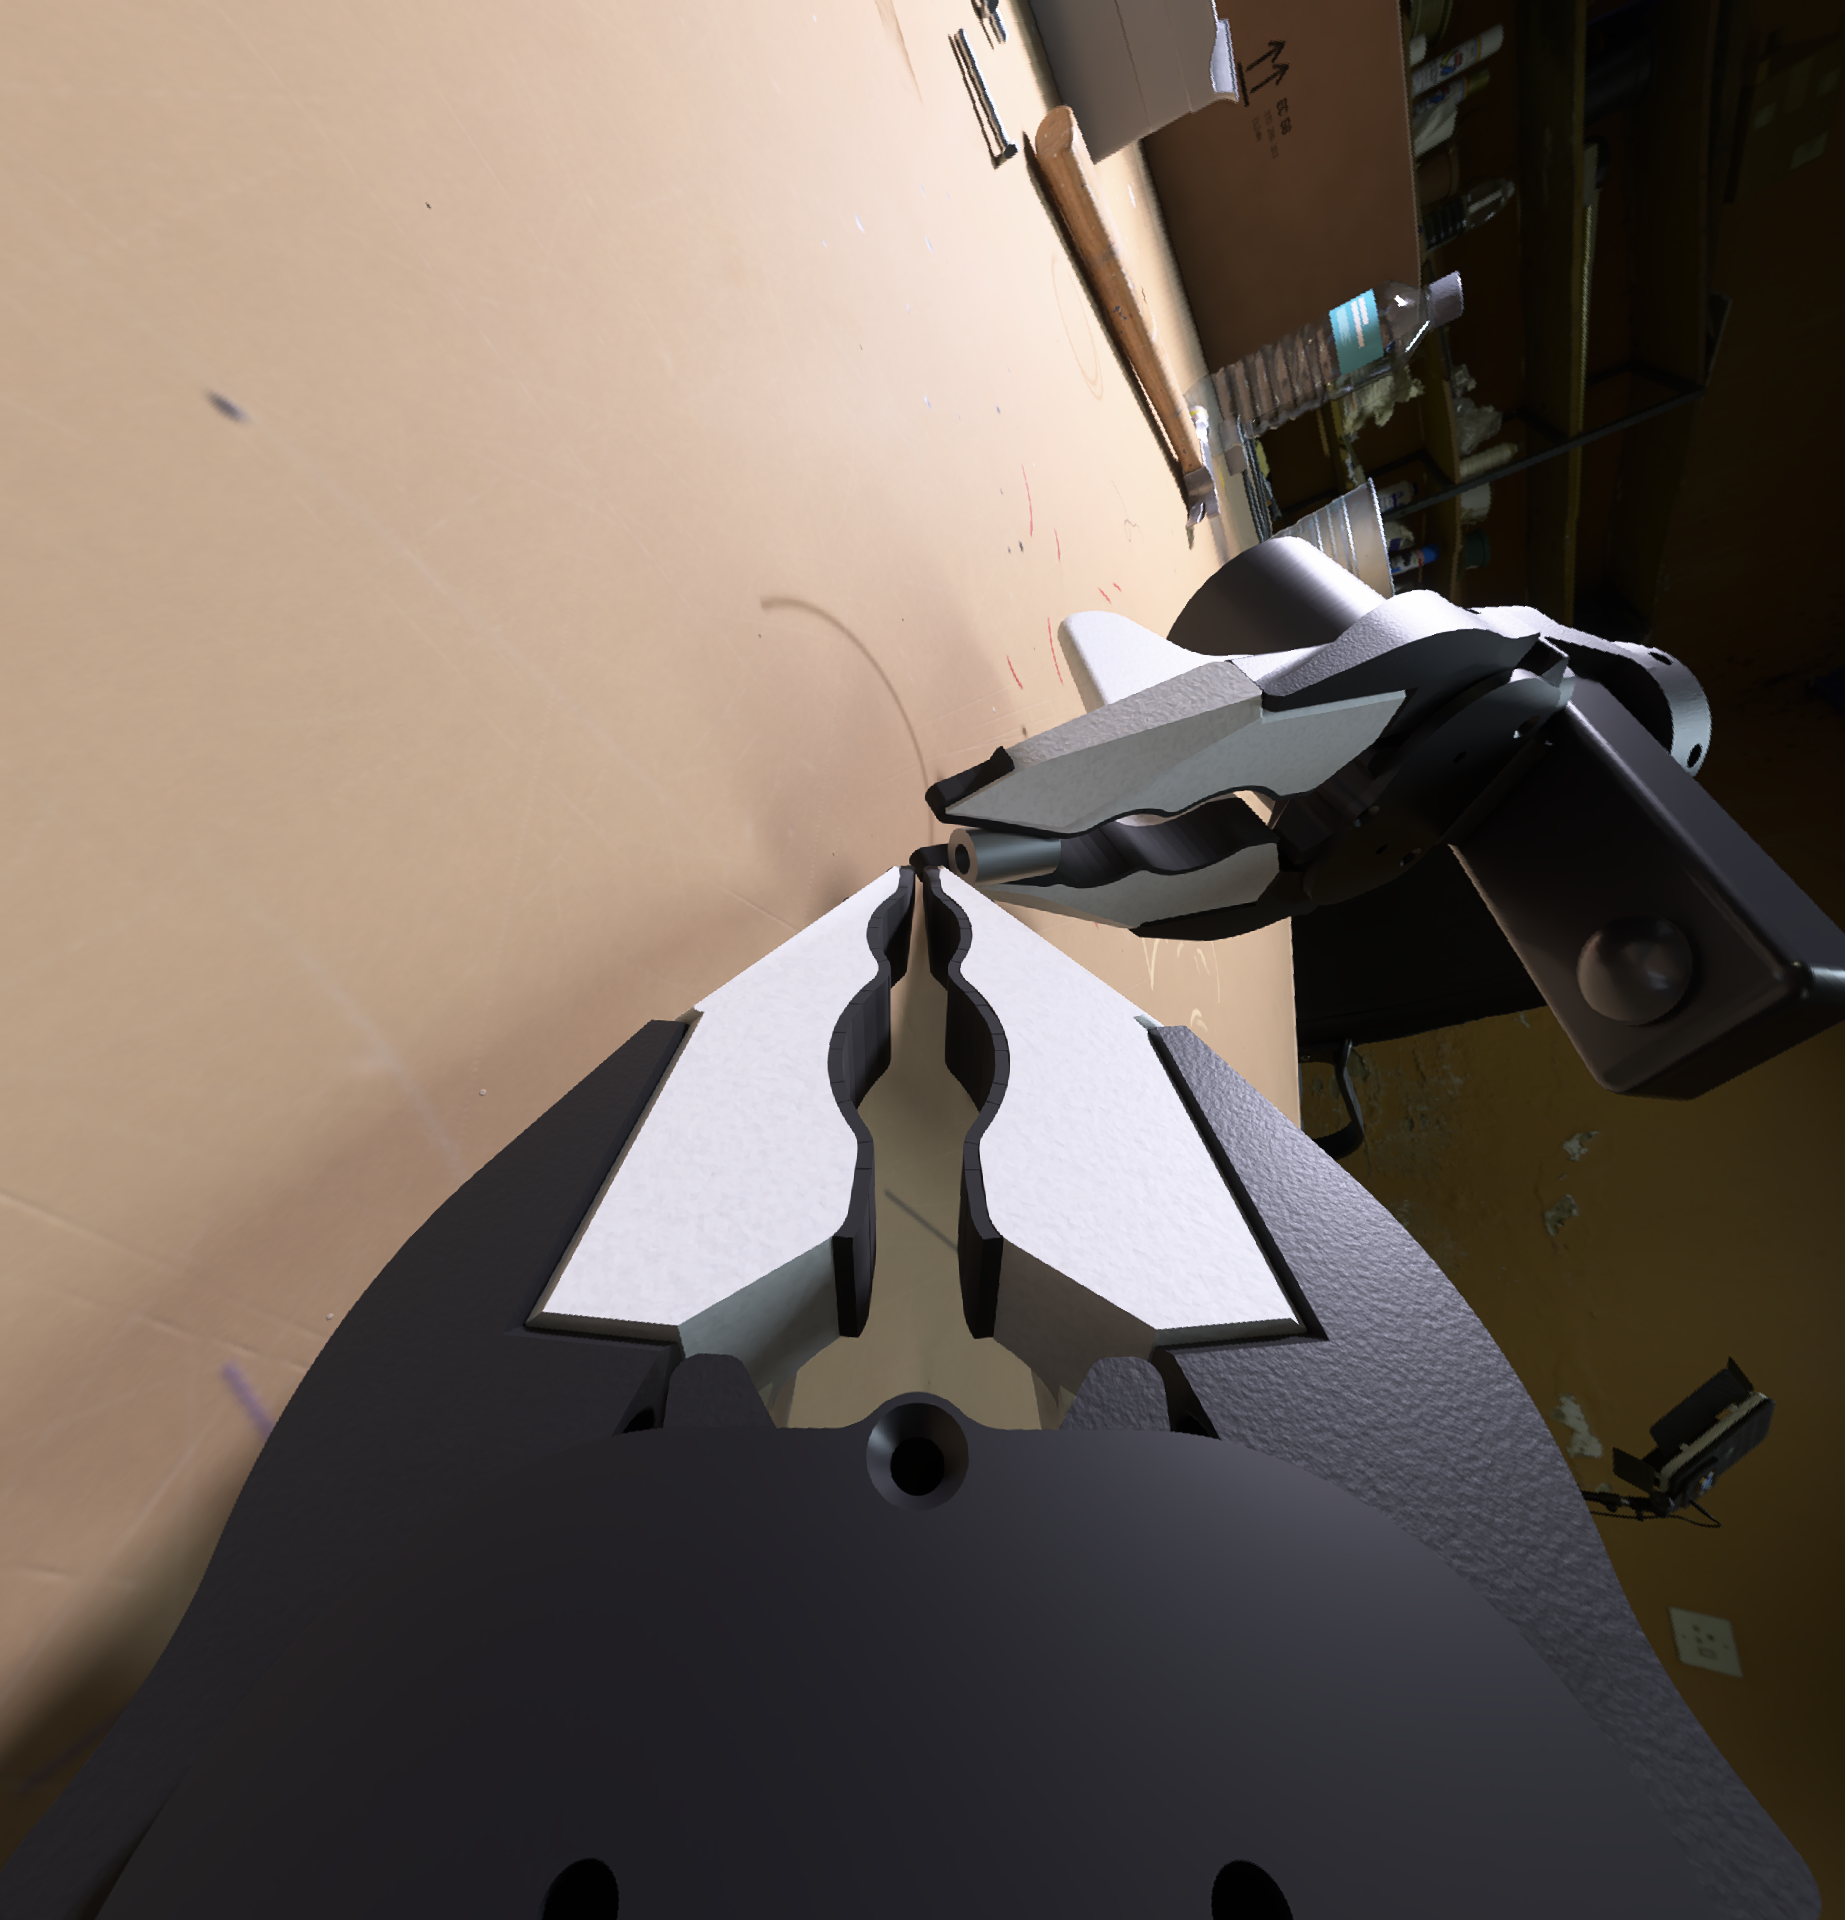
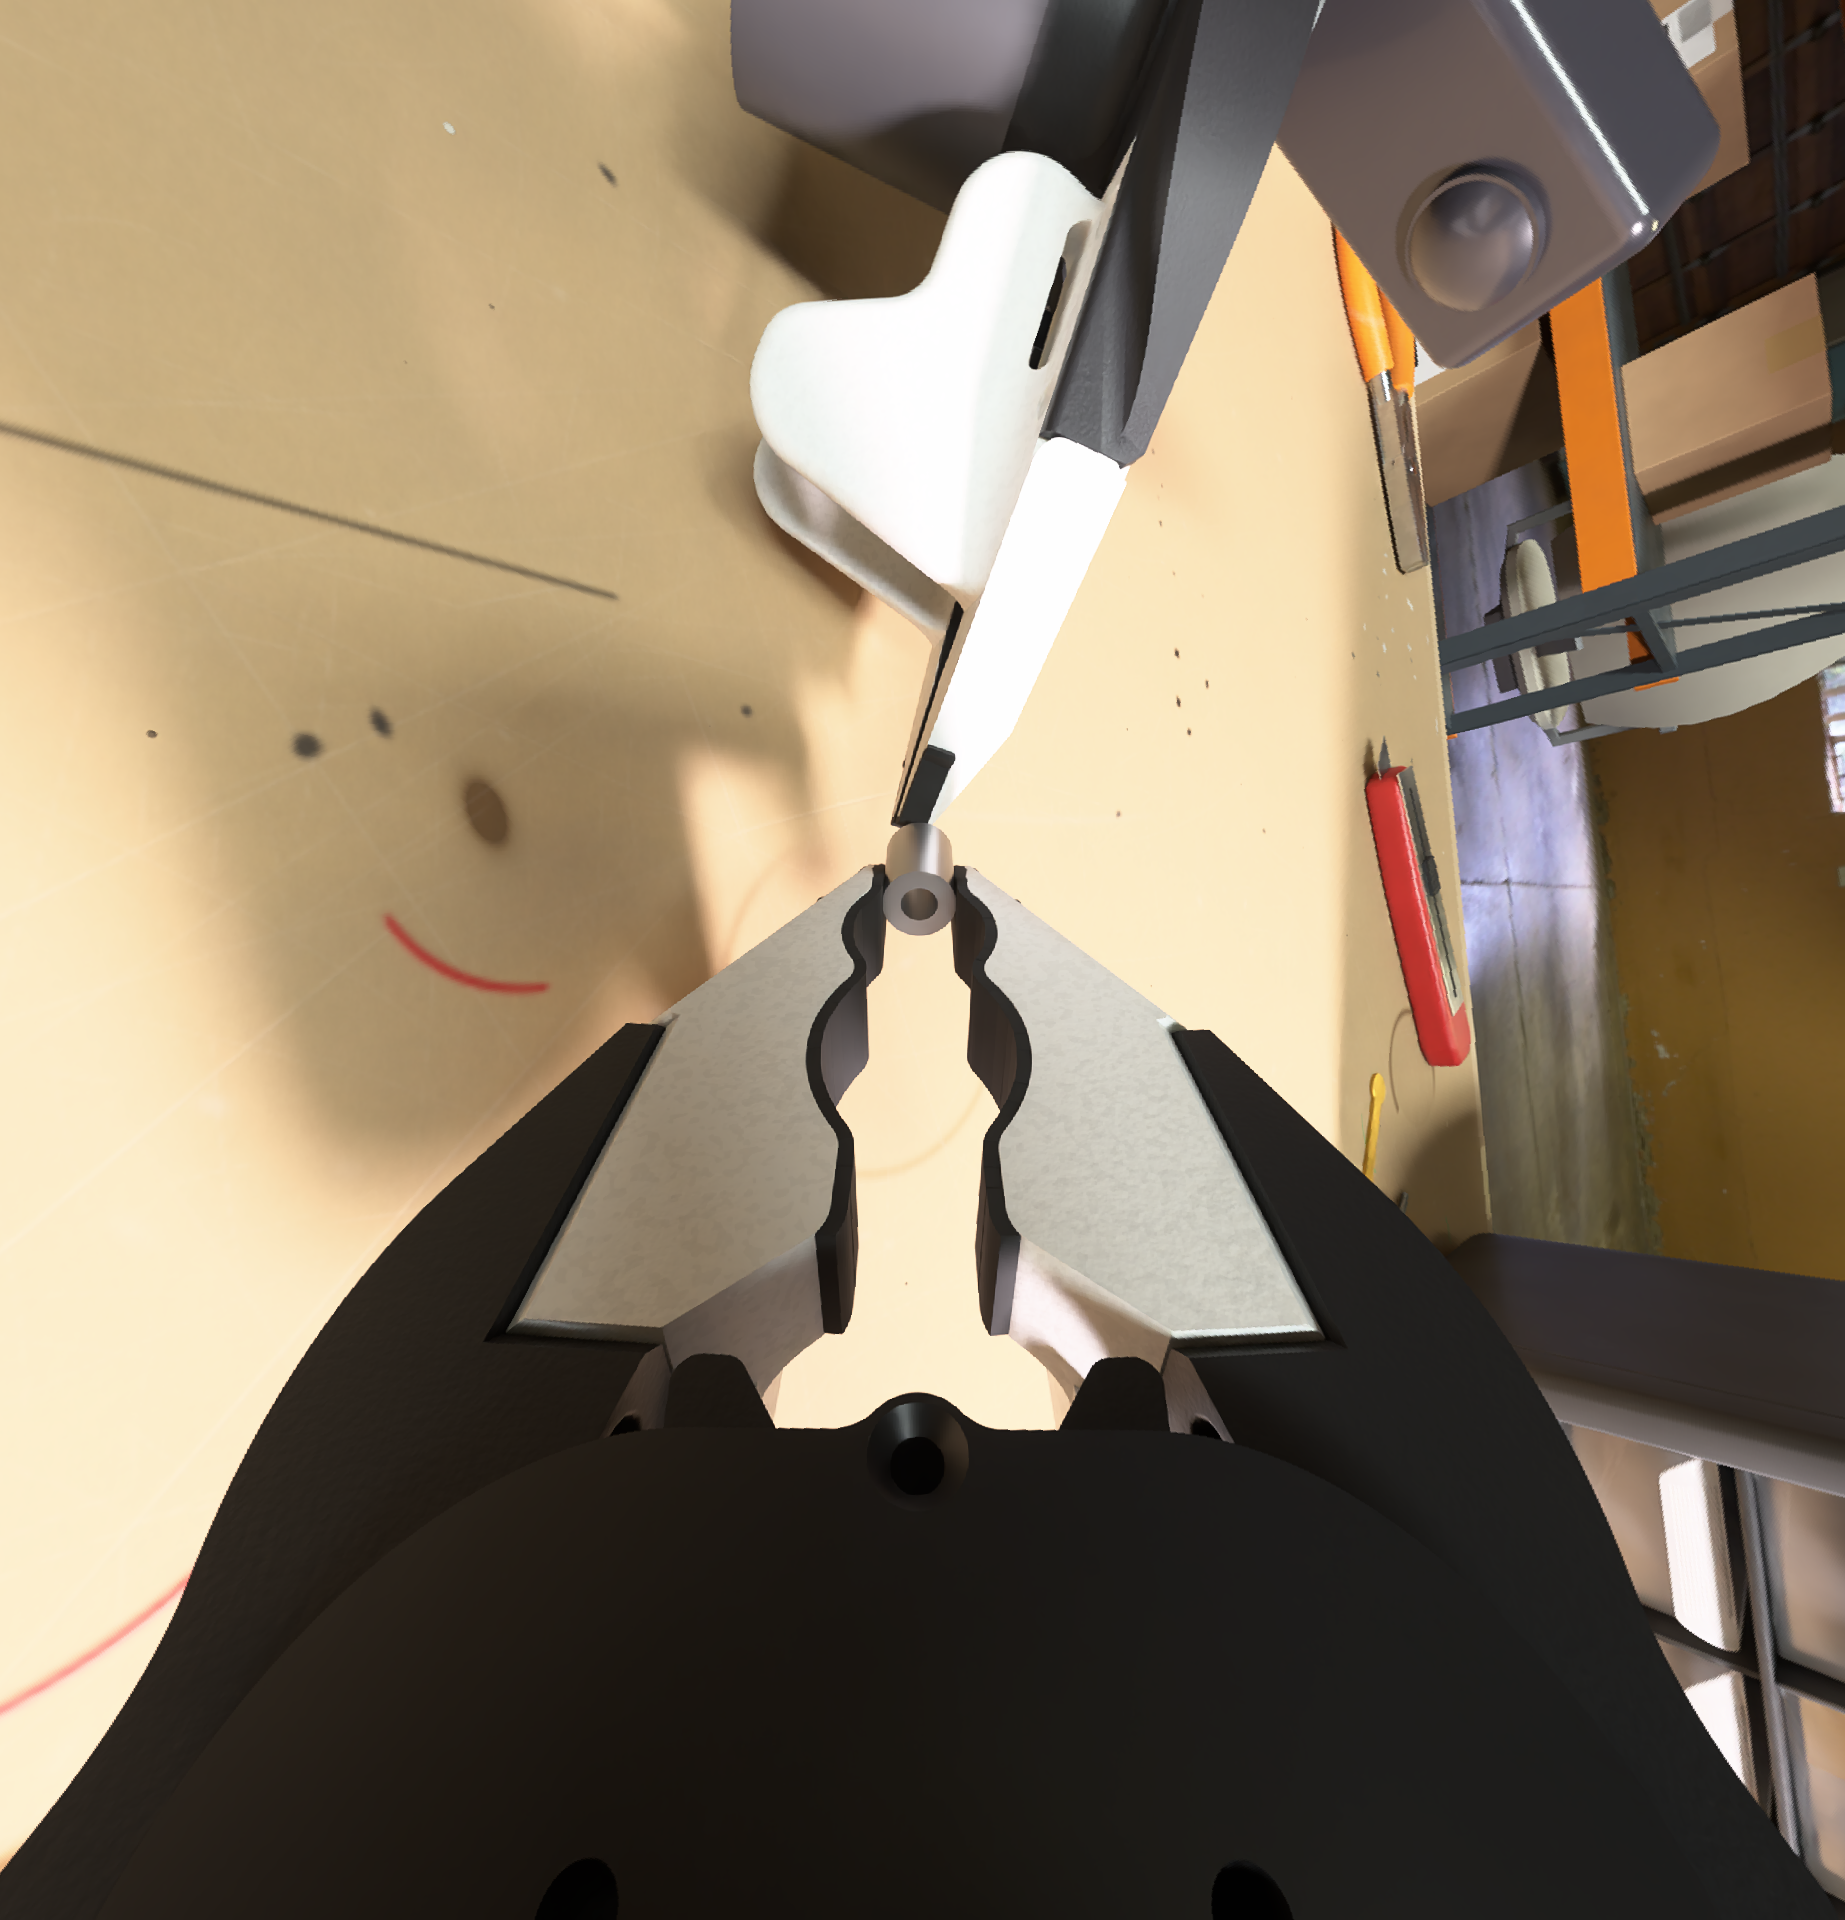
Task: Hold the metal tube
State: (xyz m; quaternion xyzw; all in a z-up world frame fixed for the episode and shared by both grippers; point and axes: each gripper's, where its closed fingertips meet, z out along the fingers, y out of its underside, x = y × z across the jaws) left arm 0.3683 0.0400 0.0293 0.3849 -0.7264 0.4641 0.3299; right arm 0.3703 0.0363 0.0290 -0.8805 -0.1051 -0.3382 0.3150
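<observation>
The metal tube (image 2: 923,854) is a short grey cylinder, its open end facing the right wrist camera. My right gripper (image 2: 918,899) is shut on it at the fingertips, above the tan tabletop (image 2: 274,312). In the left wrist view the tube (image 1: 1006,857) lies between the right gripper's (image 1: 954,831) fingers, one end sticking out. My left gripper (image 1: 923,878) is shut with nothing seen between its fingers, its tips right beside that free end. In the right wrist view the left gripper (image 2: 923,800) comes down from above to the tube's far end.
A wooden-handled hammer (image 1: 1105,281), a cardboard box (image 1: 1302,187) and a plastic bottle (image 1: 1344,343) lie along the table's far edge. A red utility knife (image 2: 1417,914) and an orange-handled tool (image 2: 1380,364) lie near the table edge, with shelving beyond.
</observation>
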